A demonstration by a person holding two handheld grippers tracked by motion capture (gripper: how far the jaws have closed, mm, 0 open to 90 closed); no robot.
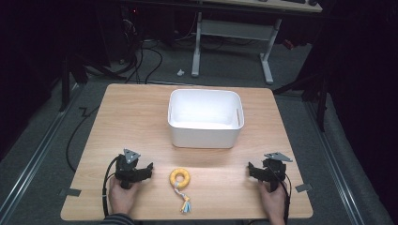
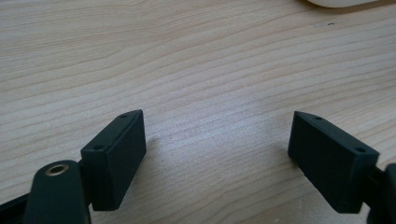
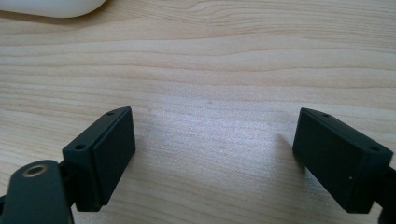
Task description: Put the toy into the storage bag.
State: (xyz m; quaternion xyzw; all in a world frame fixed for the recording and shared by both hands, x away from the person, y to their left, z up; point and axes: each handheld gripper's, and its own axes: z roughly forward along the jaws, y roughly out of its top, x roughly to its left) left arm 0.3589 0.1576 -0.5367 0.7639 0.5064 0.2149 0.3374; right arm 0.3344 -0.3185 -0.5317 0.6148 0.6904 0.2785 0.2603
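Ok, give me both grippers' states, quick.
Left gripper: open, nothing between the jaws, bare table under it.
Right gripper: open, holding nothing, also over bare table.

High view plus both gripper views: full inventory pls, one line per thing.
table: 1, light wood, centre of the high view, carries everything below
bin: 1, white, open top, on the far middle of the table
ring toy: 1, yellow ring with a pale rope tail ending in a coloured tassel, near edge, between the two hands, touched by nothing
desk frame: 1, white legs, on the floor beyond the table
cables: several, black, on the floor at far left
left hand-held gripper: 1, black, jaws open over bare wood, near left
right hand-held gripper: 1, black, jaws open over bare wood, near right
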